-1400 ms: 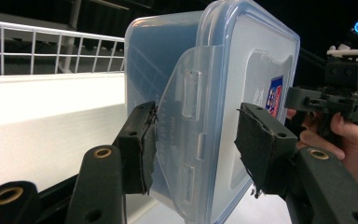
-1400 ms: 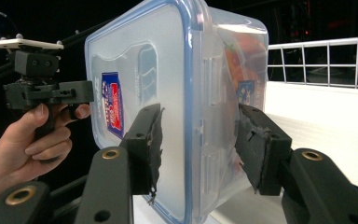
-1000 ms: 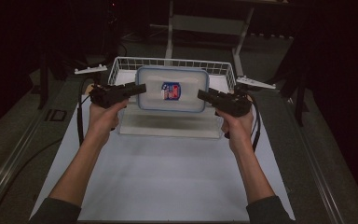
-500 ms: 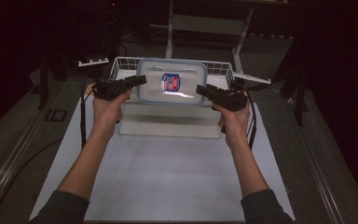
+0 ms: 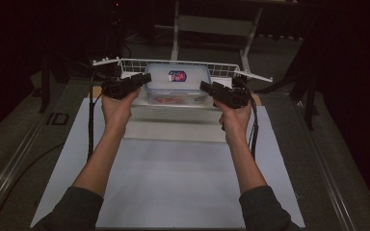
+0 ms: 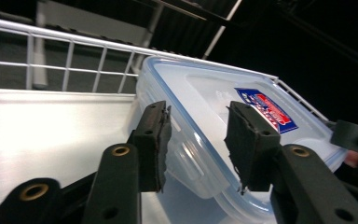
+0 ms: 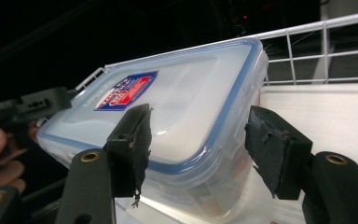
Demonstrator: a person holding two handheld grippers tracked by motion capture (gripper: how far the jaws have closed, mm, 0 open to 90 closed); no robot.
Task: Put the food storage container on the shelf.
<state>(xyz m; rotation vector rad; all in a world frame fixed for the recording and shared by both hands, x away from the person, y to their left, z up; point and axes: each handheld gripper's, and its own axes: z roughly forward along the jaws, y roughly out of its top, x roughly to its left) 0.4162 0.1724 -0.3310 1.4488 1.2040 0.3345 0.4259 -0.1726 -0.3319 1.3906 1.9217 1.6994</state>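
With the lidded container sitting in the wire basket, left gripper has just narrowed and right gripper widened; both fingers spread, unclamped at its ends. Placement looks finished; next: retract cleanly.

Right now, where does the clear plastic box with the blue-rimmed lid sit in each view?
High view: clear plastic box with the blue-rimmed lid at top centre, in the white wire basket.
Left gripper view: centre-right, beyond the jaws.
Right gripper view: centre-left.
Shared landmark: the red-and-blue label on its lid.
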